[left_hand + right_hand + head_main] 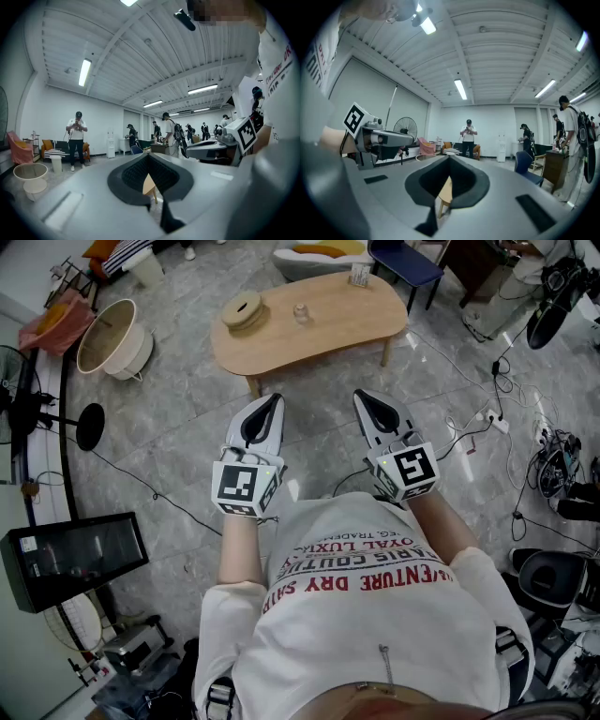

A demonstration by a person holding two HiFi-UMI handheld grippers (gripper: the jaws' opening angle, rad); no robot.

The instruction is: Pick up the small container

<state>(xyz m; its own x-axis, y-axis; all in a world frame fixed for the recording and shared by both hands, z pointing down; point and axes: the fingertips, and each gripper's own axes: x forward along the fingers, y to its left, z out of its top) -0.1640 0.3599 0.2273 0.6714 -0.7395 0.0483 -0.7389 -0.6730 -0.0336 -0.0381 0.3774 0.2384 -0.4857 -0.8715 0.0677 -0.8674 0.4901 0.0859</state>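
A small clear container (301,312) stands near the middle of a low kidney-shaped wooden table (328,329), far ahead of both grippers. A round wooden disc (242,310) lies at the table's left end, and a small holder (359,276) stands on the far edge. My left gripper (271,402) and right gripper (362,397) hang side by side in front of the person's chest, over the floor short of the table. Both are shut and hold nothing. Through the left gripper (149,157) and the right gripper (449,159), only a sliver of the table (445,192) shows.
A round white basket (112,338) stands on the floor to the left of the table. A standing fan (37,413) and a dark monitor (75,554) are at the far left. Cables and a power strip (492,418) lie at the right. Beyond the table is a blue chair (405,263). Several people stand far off.
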